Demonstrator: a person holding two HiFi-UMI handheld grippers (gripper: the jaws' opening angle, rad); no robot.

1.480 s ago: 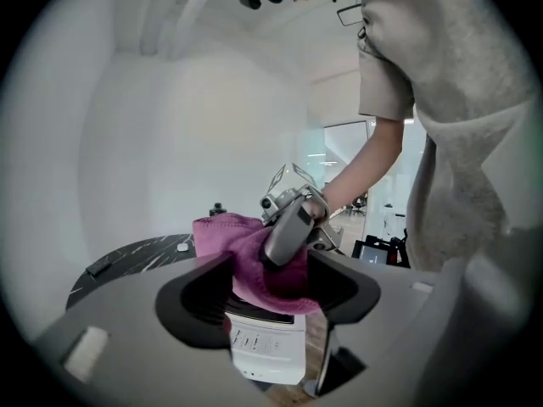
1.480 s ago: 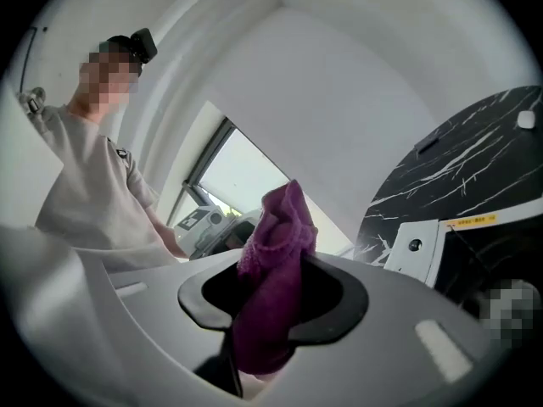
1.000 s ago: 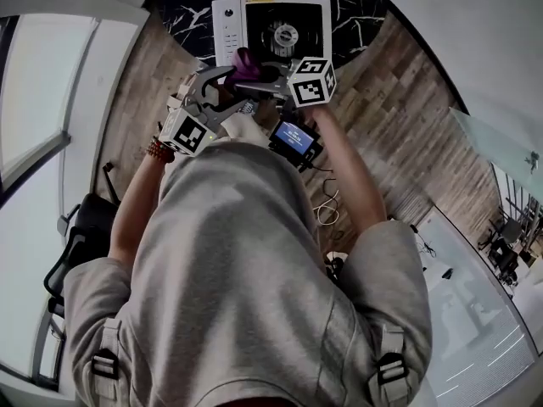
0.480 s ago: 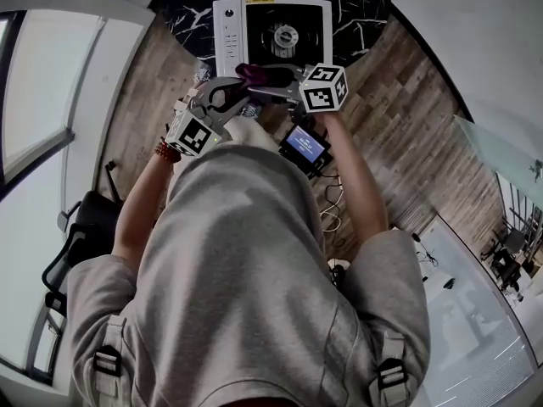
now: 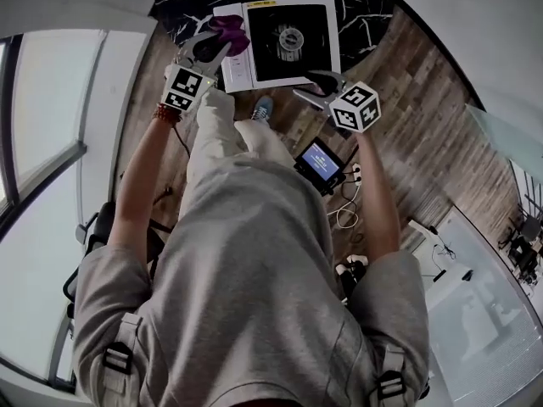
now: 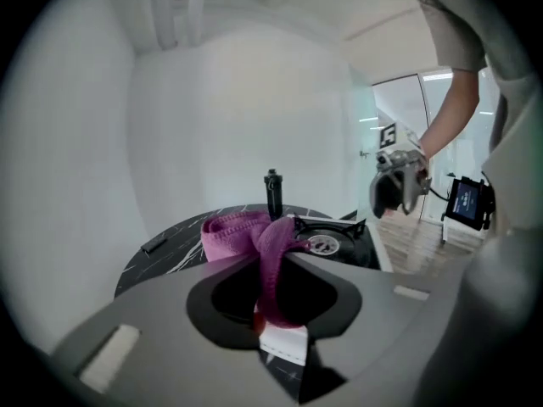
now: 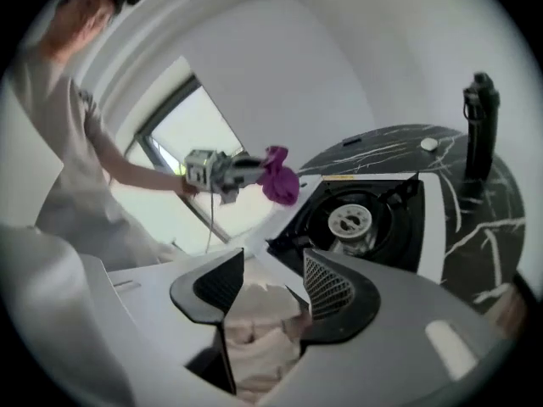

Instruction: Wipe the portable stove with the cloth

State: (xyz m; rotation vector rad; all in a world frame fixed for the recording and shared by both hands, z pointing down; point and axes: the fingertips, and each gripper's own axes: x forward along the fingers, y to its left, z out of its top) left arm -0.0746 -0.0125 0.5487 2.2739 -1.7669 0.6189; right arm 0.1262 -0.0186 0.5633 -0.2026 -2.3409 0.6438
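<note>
Cloth (image 5: pixel 229 30), clamped in the just-closing left tool (image 5: pixel 212 51), hides part of the stove (image 5: pixel 293 36); right tool (image 5: pixel 316 86) gapes empty, narrowing slightly.

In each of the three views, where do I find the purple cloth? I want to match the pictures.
Head view: purple cloth near the top, left of centre, over the white panel of the stove.
Left gripper view: purple cloth at centre, pinched in the left gripper, whose jaws have just been closing on it.
Right gripper view: purple cloth left of centre, above the stove's corner.
Shared landmark: the round burner.
</note>
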